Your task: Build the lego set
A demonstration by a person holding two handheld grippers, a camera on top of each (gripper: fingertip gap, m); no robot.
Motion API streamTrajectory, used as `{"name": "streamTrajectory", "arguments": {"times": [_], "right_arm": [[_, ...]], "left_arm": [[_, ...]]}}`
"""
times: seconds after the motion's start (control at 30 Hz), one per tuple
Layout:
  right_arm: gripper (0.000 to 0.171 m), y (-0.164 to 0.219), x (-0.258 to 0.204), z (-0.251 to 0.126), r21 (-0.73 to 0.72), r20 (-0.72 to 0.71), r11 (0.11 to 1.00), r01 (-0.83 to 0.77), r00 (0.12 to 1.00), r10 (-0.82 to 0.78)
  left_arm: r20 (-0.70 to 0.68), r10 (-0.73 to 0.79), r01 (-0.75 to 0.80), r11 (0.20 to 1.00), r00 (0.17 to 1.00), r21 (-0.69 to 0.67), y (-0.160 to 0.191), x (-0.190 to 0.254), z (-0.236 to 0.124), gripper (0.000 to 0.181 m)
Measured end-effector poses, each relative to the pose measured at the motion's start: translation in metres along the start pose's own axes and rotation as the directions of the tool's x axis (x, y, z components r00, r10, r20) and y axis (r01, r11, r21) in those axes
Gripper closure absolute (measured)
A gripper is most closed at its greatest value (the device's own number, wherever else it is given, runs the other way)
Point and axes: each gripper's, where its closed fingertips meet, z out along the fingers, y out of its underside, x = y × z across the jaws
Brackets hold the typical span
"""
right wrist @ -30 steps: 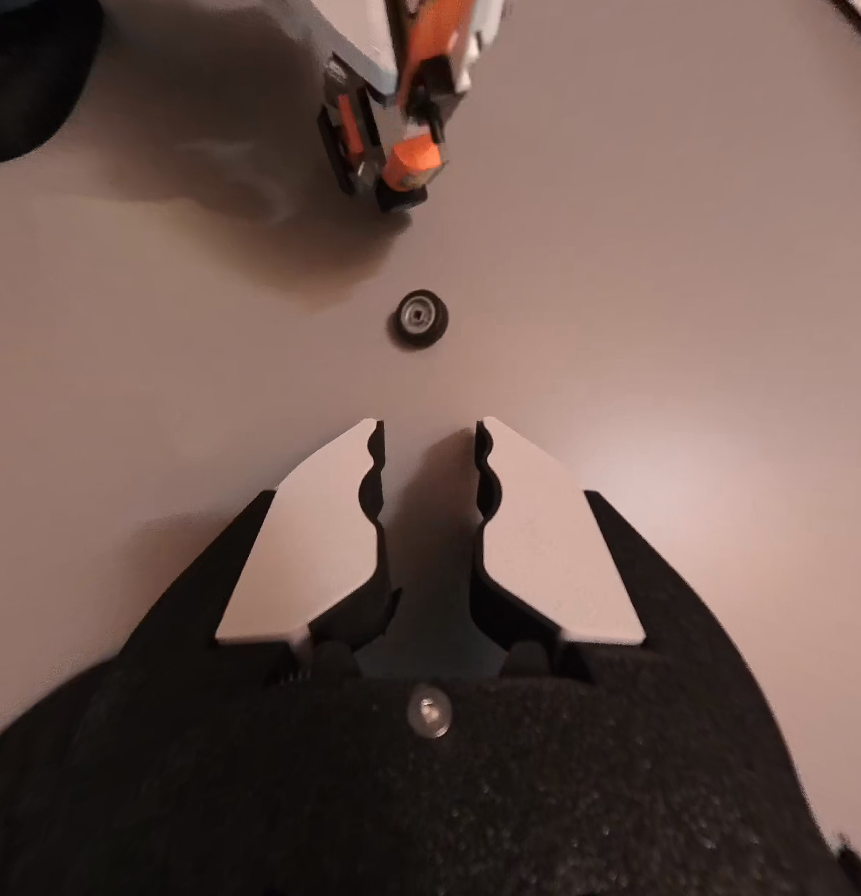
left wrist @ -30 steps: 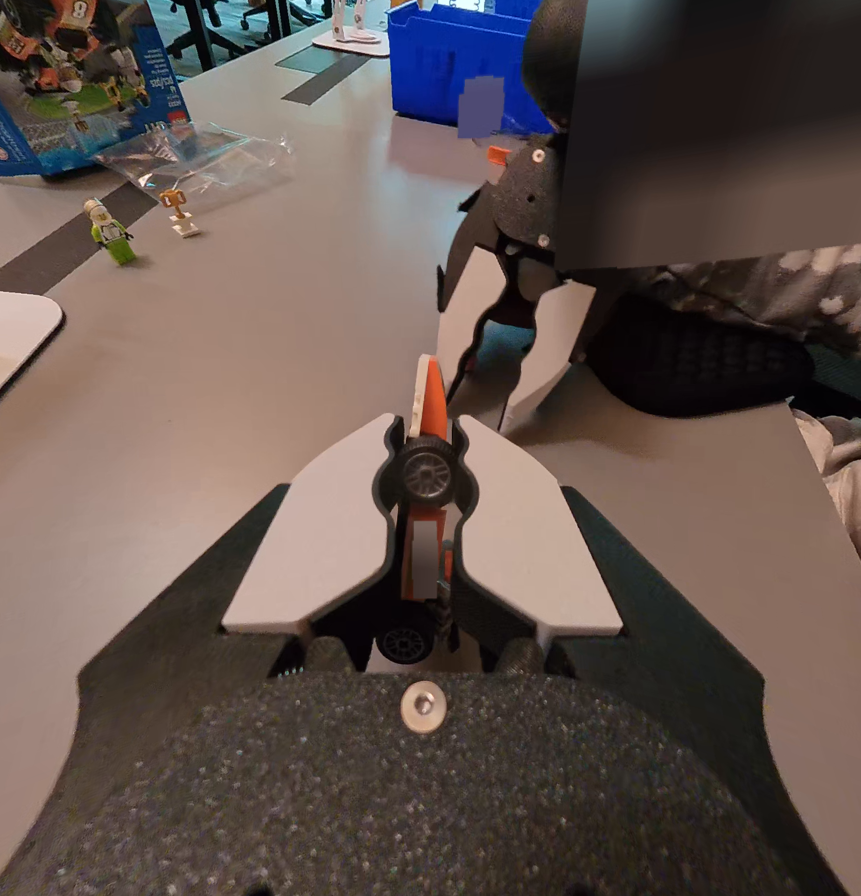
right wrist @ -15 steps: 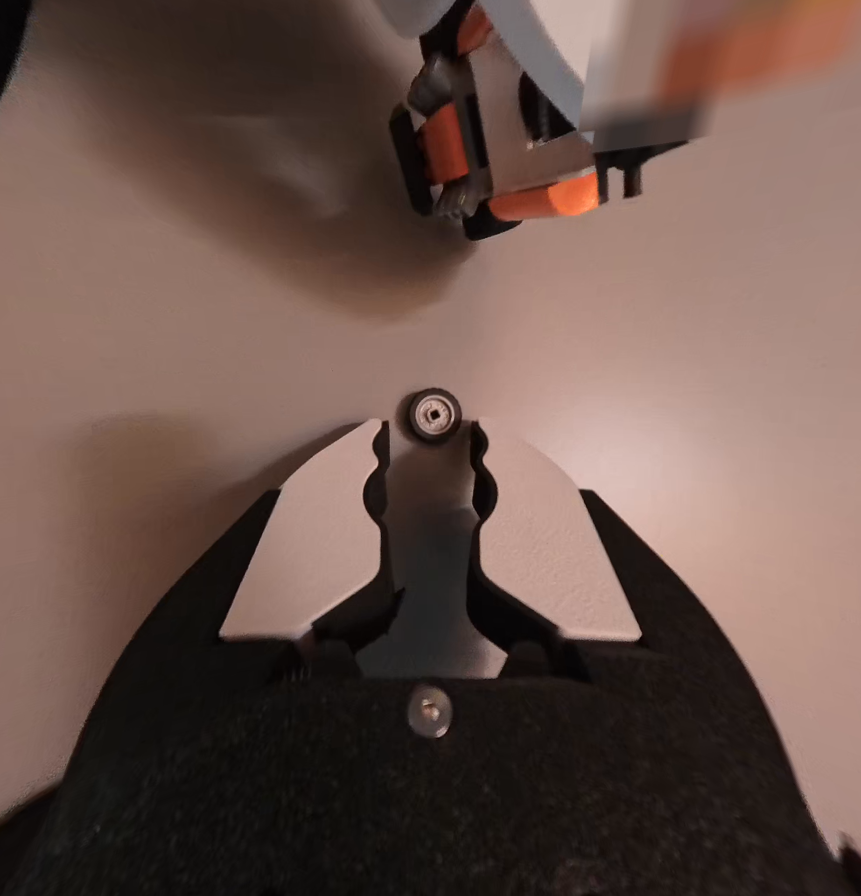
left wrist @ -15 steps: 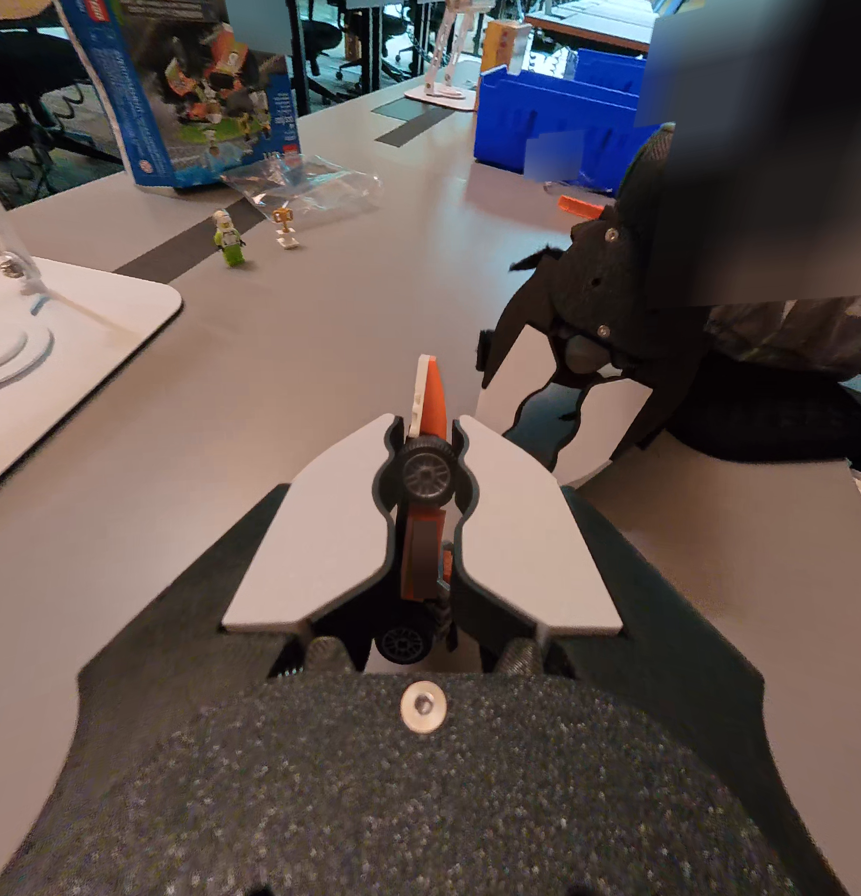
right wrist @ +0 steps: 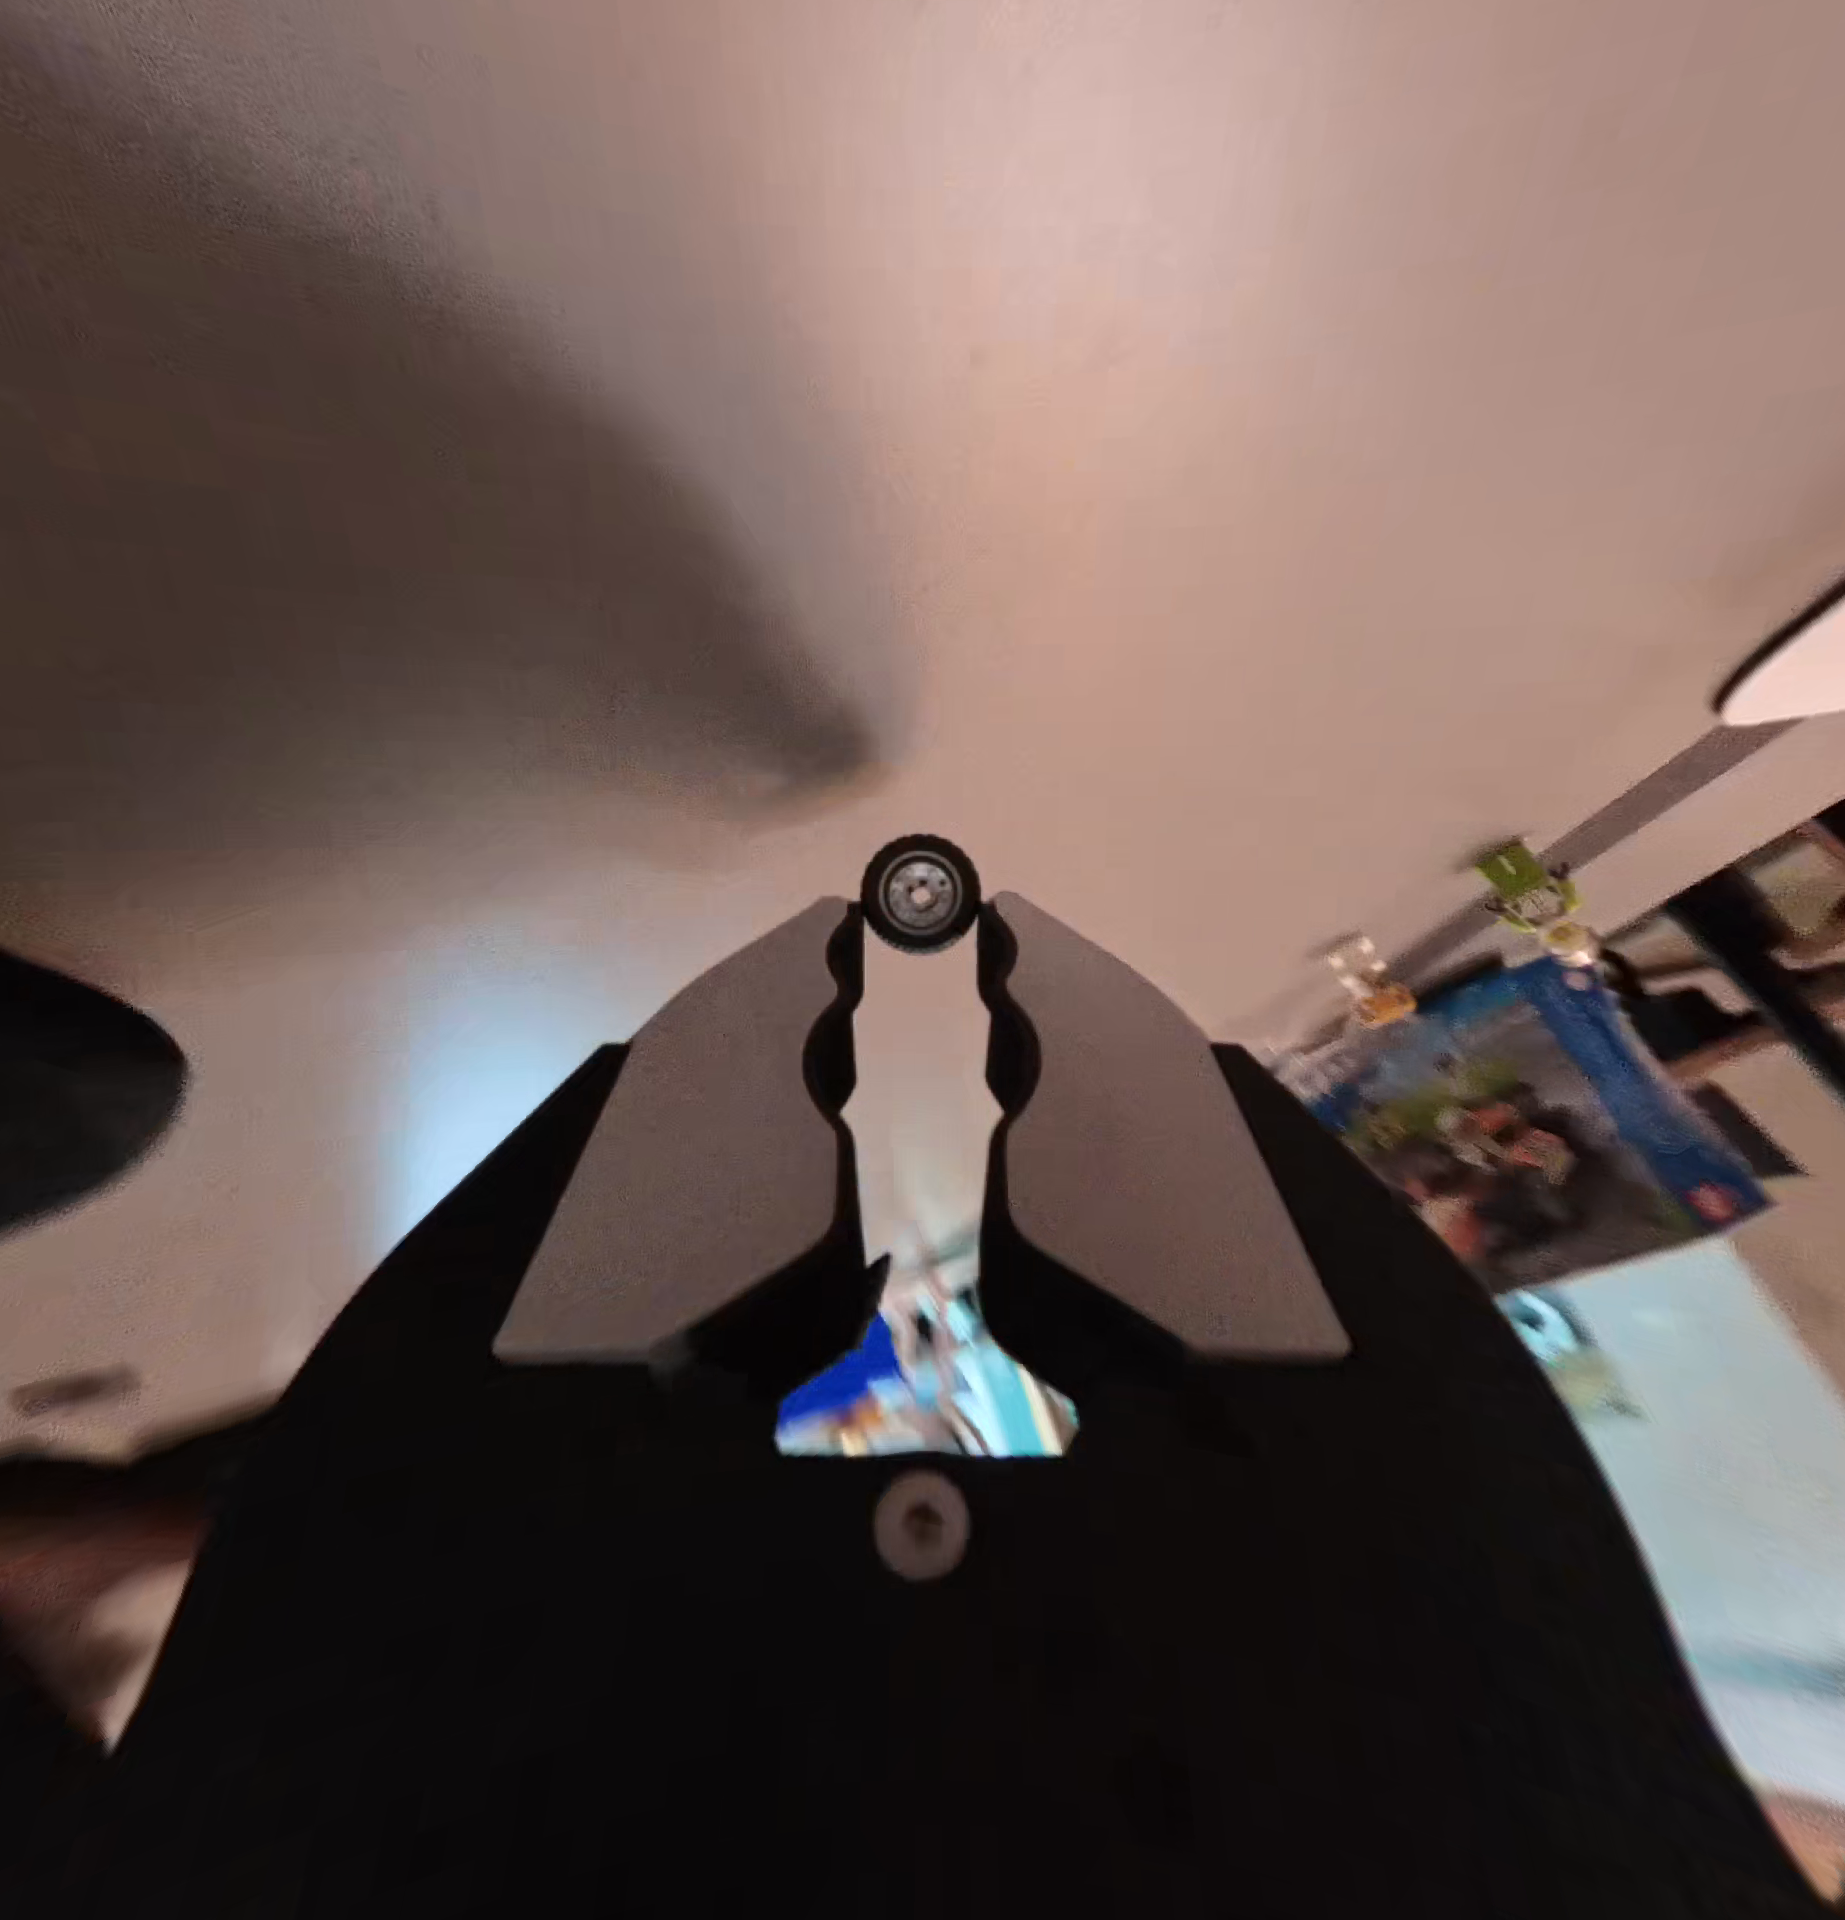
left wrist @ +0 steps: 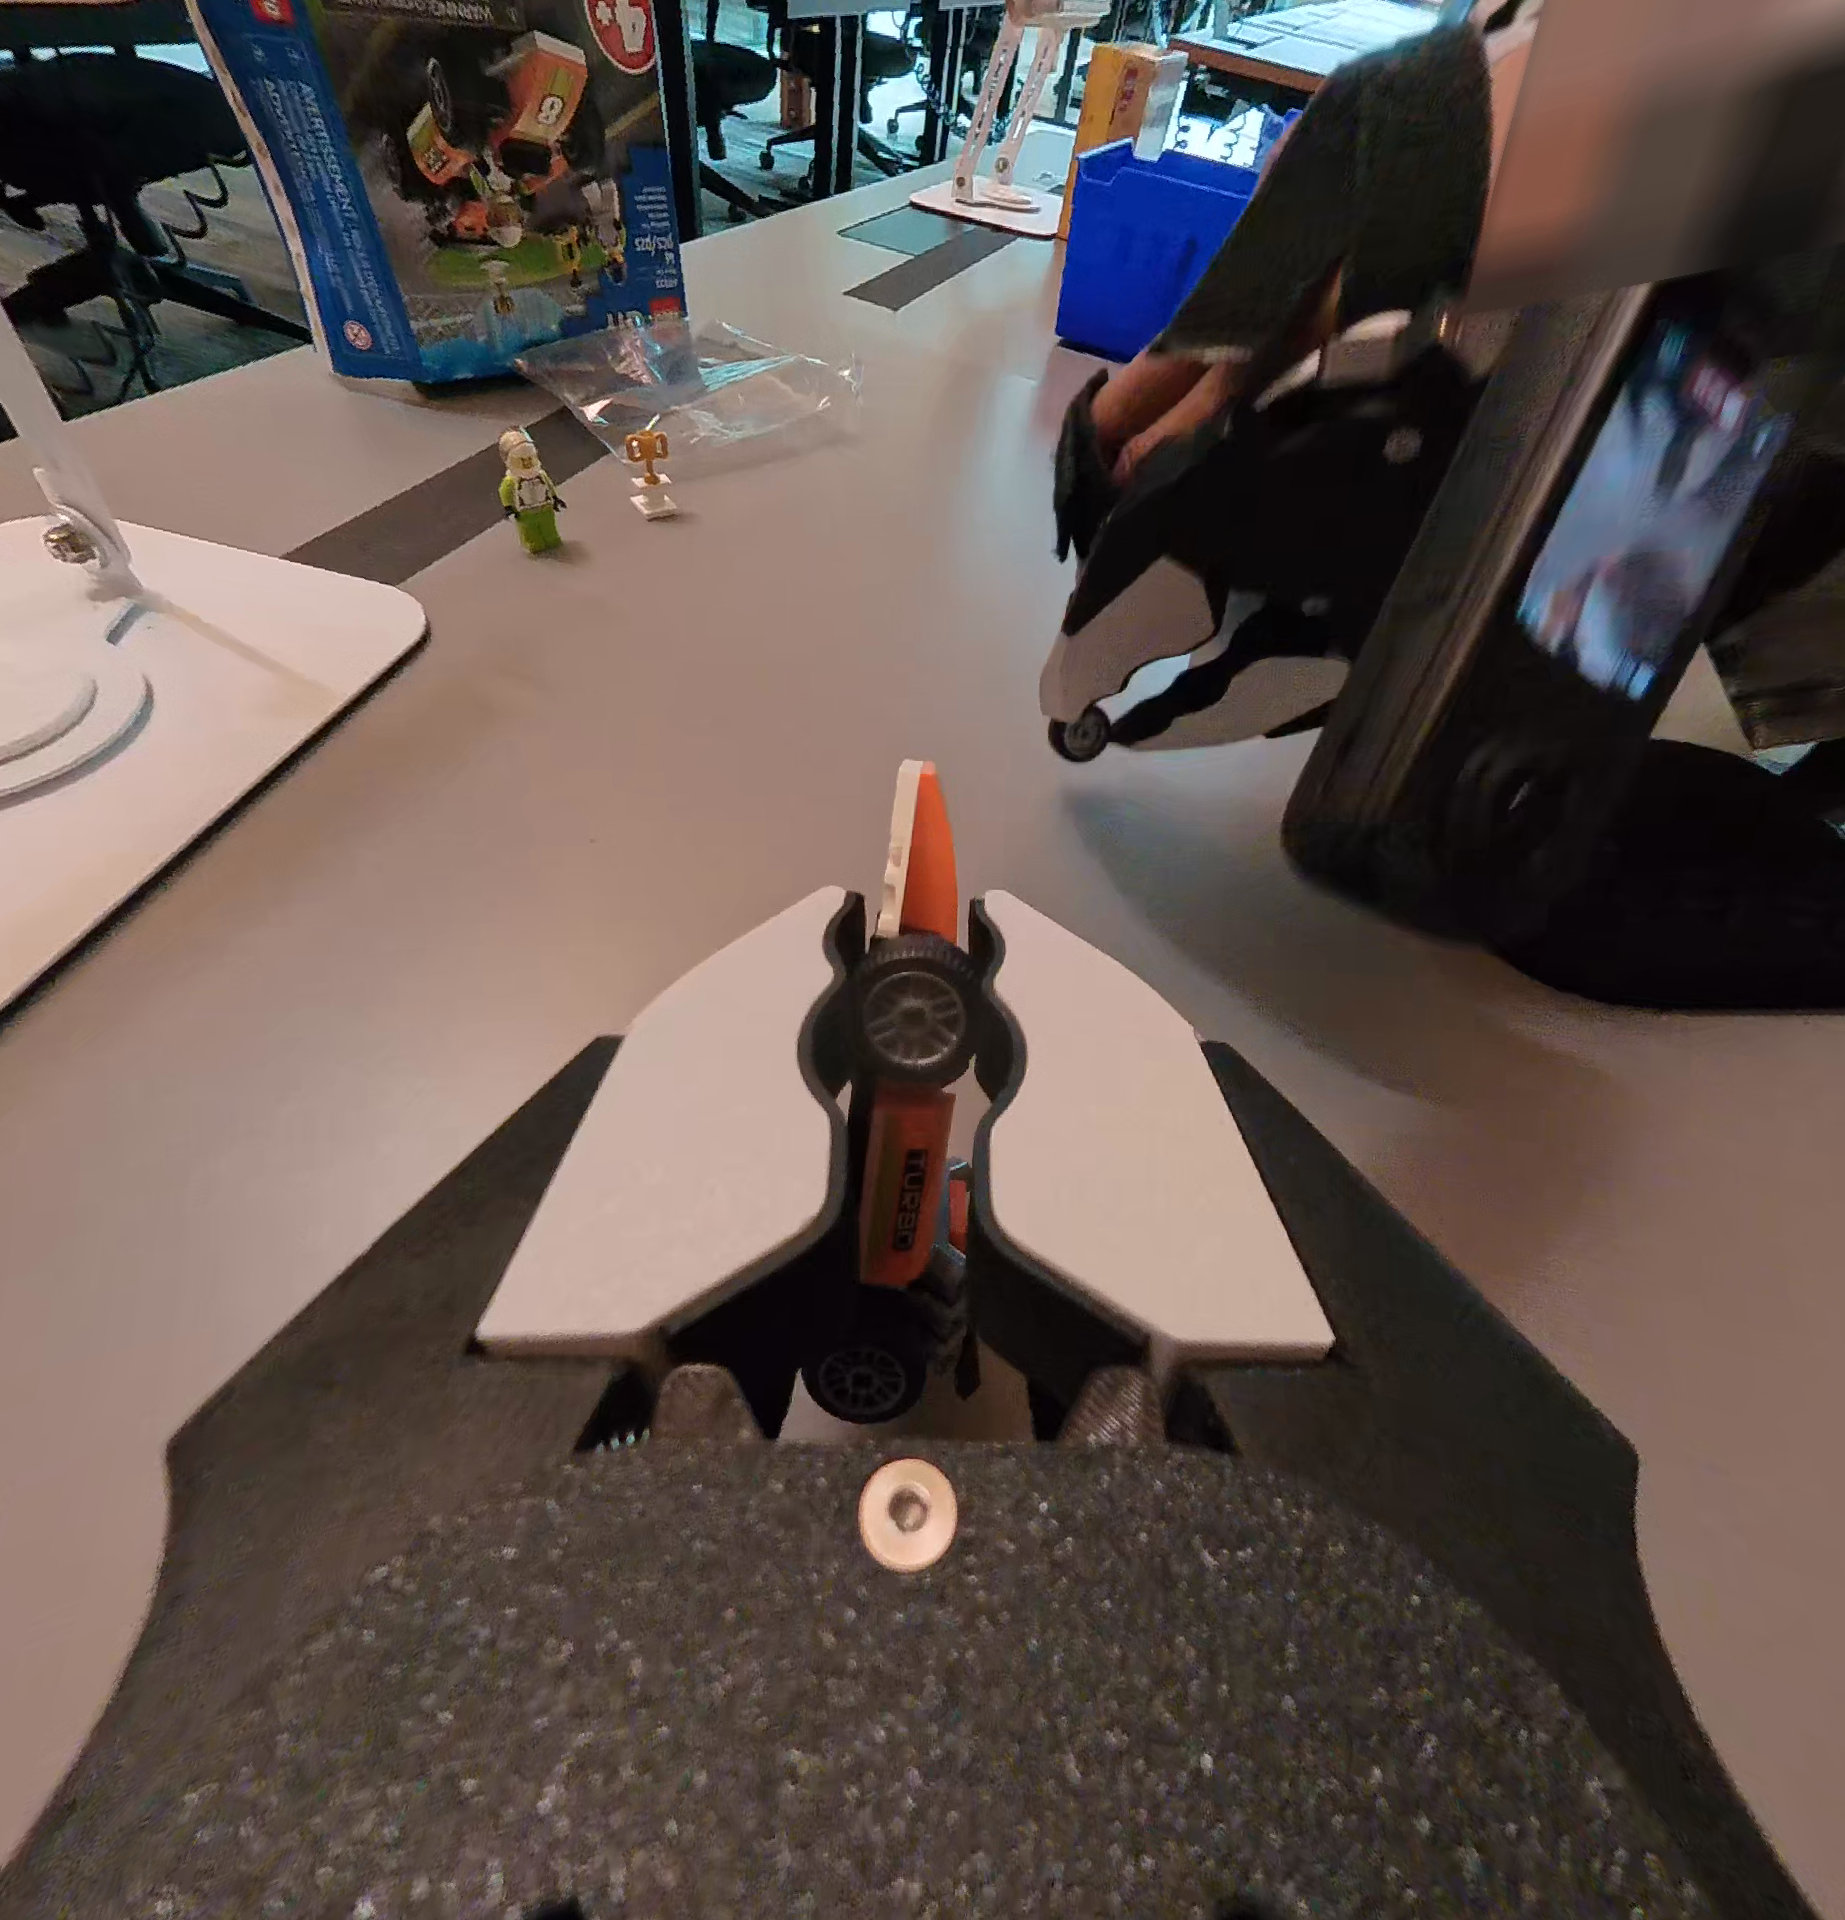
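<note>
My left gripper (left wrist: 913, 914) is shut on an orange and white lego car (left wrist: 910, 1101), held on its side above the grey table, with one wheel up between the fingertips and a second wheel near the gripper base. My right gripper (right wrist: 920, 909) is shut on a small black wheel (right wrist: 920, 894) pinched at the very fingertips. In the left wrist view the right gripper (left wrist: 1094, 717) is rolled over and lifted, to the right and ahead of the car, with the wheel (left wrist: 1082, 736) at its tip.
A lego box (left wrist: 461, 177) stands at the back left, with a clear plastic bag (left wrist: 700, 384), a green minifigure (left wrist: 528, 494) and a small trophy piece (left wrist: 650, 473) in front. A white stand base (left wrist: 118, 686) lies left. A blue bin (left wrist: 1146, 249) is at the back.
My right gripper closed on the loose wheel on the table, lifted it and rolled over. My left gripper stayed shut on the car and tilted its view up.
</note>
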Motion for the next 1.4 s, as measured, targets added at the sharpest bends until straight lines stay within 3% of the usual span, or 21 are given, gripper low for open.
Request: {"name": "streamTrajectory", "arguments": {"times": [0.1, 0.2, 0.37, 0.47, 0.57, 0.63, 0.77, 1.03, 1.4], "right_arm": [[0.150, 0.005, -0.006, 0.008, -0.181, 0.053, 0.959, 0.219, 0.976, -0.213], [0.150, -0.008, -0.010, 0.007, -0.251, 0.105, 0.895, 0.368, 0.930, -0.353], [0.148, -0.050, -0.016, -0.011, -0.146, 0.135, 0.897, 0.417, 0.907, -0.400], [0.138, -0.064, -0.015, -0.025, 0.017, 0.158, 0.949, 0.315, 0.936, -0.313], [0.136, -0.067, -0.013, -0.038, 0.261, 0.245, 0.961, 0.093, 0.956, -0.159], [0.136, -0.063, -0.011, -0.042, 0.406, 0.302, 0.912, -0.059, 0.951, -0.073], [0.136, -0.048, -0.013, -0.032, 0.557, 0.361, 0.783, -0.278, 0.930, 0.073], [0.137, -0.054, -0.014, -0.017, 0.675, 0.439, 0.532, -0.512, 0.858, 0.268], [0.149, -0.058, -0.015, -0.012, 0.637, 0.452, 0.592, -0.495, 0.861, 0.234]], "left_arm": [[0.040, -0.009, 0.009, 1.000, 0.999, 0.004, -0.001, -0.008, -0.004, 0.163], [0.084, -0.029, 0.027, 0.999, 0.996, 0.024, -0.003, -0.019, -0.010, 0.162], [0.127, -0.069, 0.063, 0.997, 0.989, 0.052, -0.004, -0.033, -0.017, 0.162], [0.141, -0.078, 0.070, 0.996, 0.987, 0.057, -0.004, -0.037, -0.018, 0.162], [0.143, -0.084, 0.076, 0.995, 0.986, 0.064, -0.005, -0.038, -0.019, 0.162], [0.145, -0.083, 0.074, 0.995, 0.986, 0.062, -0.005, -0.039, -0.018, 0.162], [0.146, -0.074, 0.067, 0.996, 0.986, 0.054, -0.003, -0.038, -0.016, 0.162], [0.029, -0.101, 0.097, 0.989, 0.994, 0.114, -0.016, -0.016, -0.013, 0.162], [-0.130, -0.098, 0.110, 0.989, 0.987, 0.096, -0.015, 0.012, -0.003, 0.162]]}}
